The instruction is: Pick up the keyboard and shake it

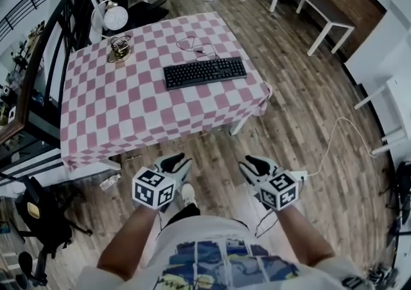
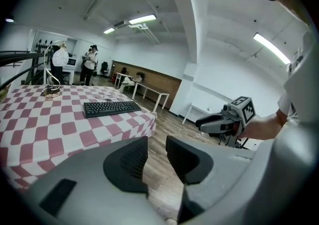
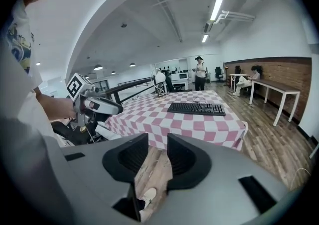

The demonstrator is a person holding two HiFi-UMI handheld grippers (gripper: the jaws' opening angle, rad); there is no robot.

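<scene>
A black keyboard (image 1: 204,72) lies flat on the pink-and-white checked table (image 1: 128,115), toward its right side, with its cable (image 1: 192,45) trailing behind it. Both grippers hang low over the wooden floor, in front of the table and well short of the keyboard. My left gripper (image 1: 172,165) is open with nothing between its jaws, and so is my right gripper (image 1: 257,167). The left gripper view shows the keyboard (image 2: 111,107) far beyond the parted jaws of the left gripper (image 2: 156,152). The right gripper view shows the keyboard (image 3: 196,109) past the right gripper (image 3: 157,152).
A white lamp (image 1: 115,16) and a small brown object (image 1: 119,48) sit at the table's far left. A black railing (image 1: 38,77) runs along the left. A white bench (image 1: 318,6) stands at the back right. A white cable (image 1: 334,147) lies on the floor, with a black bag (image 1: 45,218) lower left.
</scene>
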